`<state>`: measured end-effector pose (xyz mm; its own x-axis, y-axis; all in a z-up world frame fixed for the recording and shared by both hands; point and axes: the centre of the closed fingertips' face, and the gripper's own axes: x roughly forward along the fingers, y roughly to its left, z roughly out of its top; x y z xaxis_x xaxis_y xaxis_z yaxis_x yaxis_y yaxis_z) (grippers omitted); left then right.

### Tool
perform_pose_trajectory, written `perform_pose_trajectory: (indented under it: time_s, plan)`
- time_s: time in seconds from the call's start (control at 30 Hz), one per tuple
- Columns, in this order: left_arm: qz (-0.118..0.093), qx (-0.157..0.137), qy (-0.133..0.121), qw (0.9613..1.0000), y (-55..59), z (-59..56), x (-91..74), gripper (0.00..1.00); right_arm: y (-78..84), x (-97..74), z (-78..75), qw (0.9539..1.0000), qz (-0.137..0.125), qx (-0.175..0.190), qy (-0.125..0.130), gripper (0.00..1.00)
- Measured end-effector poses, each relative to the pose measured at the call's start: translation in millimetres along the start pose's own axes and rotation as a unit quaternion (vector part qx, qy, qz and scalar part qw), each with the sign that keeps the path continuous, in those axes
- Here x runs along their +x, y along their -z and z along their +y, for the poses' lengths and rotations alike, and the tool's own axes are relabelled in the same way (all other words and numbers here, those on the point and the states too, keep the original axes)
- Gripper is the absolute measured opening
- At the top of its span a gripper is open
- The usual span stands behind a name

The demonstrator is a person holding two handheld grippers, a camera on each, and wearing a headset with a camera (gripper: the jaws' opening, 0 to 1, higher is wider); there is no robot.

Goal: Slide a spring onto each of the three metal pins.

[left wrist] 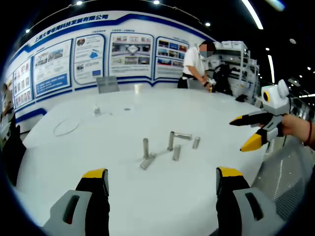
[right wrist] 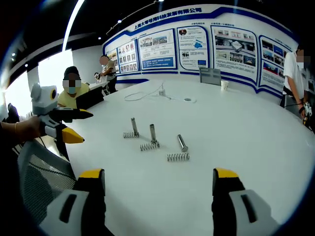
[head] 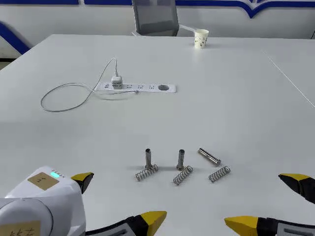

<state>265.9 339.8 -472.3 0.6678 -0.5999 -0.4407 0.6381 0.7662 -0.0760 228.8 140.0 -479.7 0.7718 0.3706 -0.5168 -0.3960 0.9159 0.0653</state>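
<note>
The left gripper (left wrist: 162,173) and right gripper (right wrist: 157,173) both have their jaws spread wide and empty. Ahead of the jaws on the white table (head: 236,98), two silver metal pins (head: 148,157) stand upright, a third pin (head: 208,156) lies flat, and three coiled wire springs (head: 182,175) lie beside them.

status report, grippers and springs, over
Left gripper open, right gripper open, both empty. Springs loose beside pins, none fitted; one pin lying flat. Power strip beyond, not blocking.

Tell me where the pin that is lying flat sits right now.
In the head view the lying pin is rightmost of the three, right of the middle upright pin and just behind the right-hand spring.
</note>
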Motion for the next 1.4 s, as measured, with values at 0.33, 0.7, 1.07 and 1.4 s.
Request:
perform_pose_trajectory:
  time_s: [0.33, 0.7, 1.07, 1.4]
  plan:
    - [0.002, 0.000, 0.004, 1.0000, -0.6, -2.7, 1.1, 0.91, -8.5, 8.2, -8.5, 0.9999, 0.009, -0.013, 0.001, 0.88]
    - [-0.009, -0.009, 0.008, 0.9999, -7.4, -6.2, 1.4, 0.91, -25.1, 24.4, -20.6, 0.9997, 0.011, -0.021, 0.004, 0.75]
    - [-0.008, -0.005, 0.009, 0.9999, -9.6, -6.4, 6.1, 0.90, -39.7, 49.9, -38.3, 0.9996, 0.006, -0.029, 0.001, 0.64]
    - [0.001, -0.004, 0.012, 0.9999, -5.7, -7.7, 11.0, 0.89, -40.7, 77.3, -46.0, 0.9993, 0.013, -0.034, -0.012, 0.56]
